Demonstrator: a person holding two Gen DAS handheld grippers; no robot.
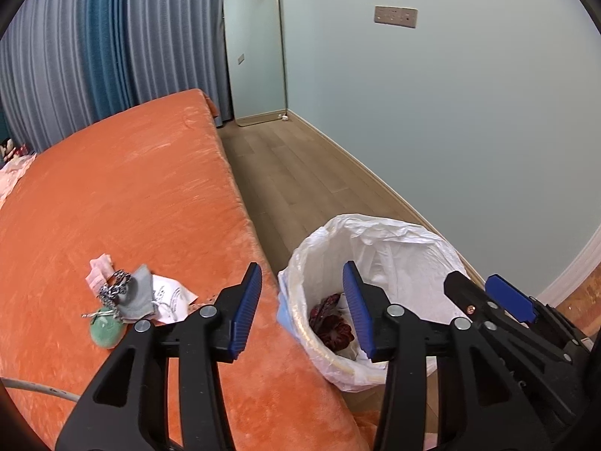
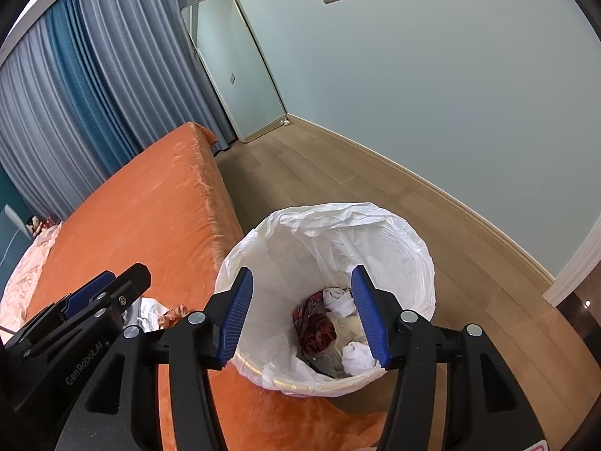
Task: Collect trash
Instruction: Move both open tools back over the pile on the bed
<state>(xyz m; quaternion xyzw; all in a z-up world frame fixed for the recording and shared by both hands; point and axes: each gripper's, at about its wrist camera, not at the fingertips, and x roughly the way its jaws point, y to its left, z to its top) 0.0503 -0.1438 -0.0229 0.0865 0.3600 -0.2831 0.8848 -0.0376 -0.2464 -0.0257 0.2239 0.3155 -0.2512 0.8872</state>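
Note:
A bin lined with a white bag [image 1: 398,248] [image 2: 338,233] stands on the floor beside the orange bed [image 1: 124,195] [image 2: 150,203]. Inside it lie a dark red wrapper [image 2: 315,332] [image 1: 332,327] and crumpled white tissues [image 2: 338,300]. A pile of trash lies on the bed: a grey pouch [image 1: 137,295], printed white paper [image 1: 171,295], a pink scrap [image 1: 99,268] and a green lump [image 1: 107,330]. My left gripper [image 1: 304,310] is open and empty, over the bed edge beside the bin. My right gripper [image 2: 302,314] is open and empty above the bin.
A cable [image 1: 37,389] lies on the bed at the lower left. A tall mirror [image 1: 255,49] leans in the corner by blue-grey curtains [image 1: 94,49]. Wooden floor [image 1: 300,173] runs between the bed and the wall. Pink bedding [image 2: 22,274] lies at the far left.

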